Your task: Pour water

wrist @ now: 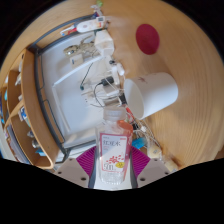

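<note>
My gripper [112, 170] is shut on a clear plastic water bottle [112, 155] with a white label printed with pink flowers. The magenta pads [86, 160] press on both of its sides. The bottle's neck [122, 122] points away from me toward a white cup [150, 92] that lies just beyond it on the wooden table [185, 50]. The cup's open mouth faces the bottle's neck. I cannot see a cap or any water flowing.
A red round object [148, 39] lies on the table beyond the cup. A white device with cables [90, 75] stands to the left of the cup. Wooden shelving [25, 100] runs along the far left.
</note>
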{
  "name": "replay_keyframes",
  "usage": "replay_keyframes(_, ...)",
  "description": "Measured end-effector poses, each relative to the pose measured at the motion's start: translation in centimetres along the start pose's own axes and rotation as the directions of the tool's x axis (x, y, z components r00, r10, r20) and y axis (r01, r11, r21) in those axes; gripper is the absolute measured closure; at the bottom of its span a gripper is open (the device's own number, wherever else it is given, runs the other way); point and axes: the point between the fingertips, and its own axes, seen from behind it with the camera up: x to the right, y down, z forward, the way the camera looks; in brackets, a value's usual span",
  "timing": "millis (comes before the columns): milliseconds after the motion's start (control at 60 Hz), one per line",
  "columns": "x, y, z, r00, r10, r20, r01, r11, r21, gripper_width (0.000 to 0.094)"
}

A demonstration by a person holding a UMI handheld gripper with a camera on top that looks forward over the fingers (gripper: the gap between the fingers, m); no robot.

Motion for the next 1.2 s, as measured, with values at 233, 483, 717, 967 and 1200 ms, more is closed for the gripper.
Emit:
replay_keyframes(233, -0.5, -0.1, -0.4, 0.995, 0.097, 0.0, -0.097, 0.995, 0.011, 0.0443)
replay_keyframes(483, -1.9, -0.9, -0.7, 0.999, -0.027, -0.021, 0.028, 1.0, 0.015, 0.0443)
replay_keyframes(717, -8.7, -1.9, -3.3, 0.684, -0.729, -0.029, 0.728, 0.685, -0.034, 0.0442)
replay_keyframes(967, -11.0, -11.0, -5.3, -0.02, -0.979, -0.204, 0.995, 0.001, -0.103, 0.0441)
replay_keyframes(1200, -5.0, -18.5, -4.1, -0.382, -0.894, -0.233, 0.913, -0.325, -0.247, 0.0438)
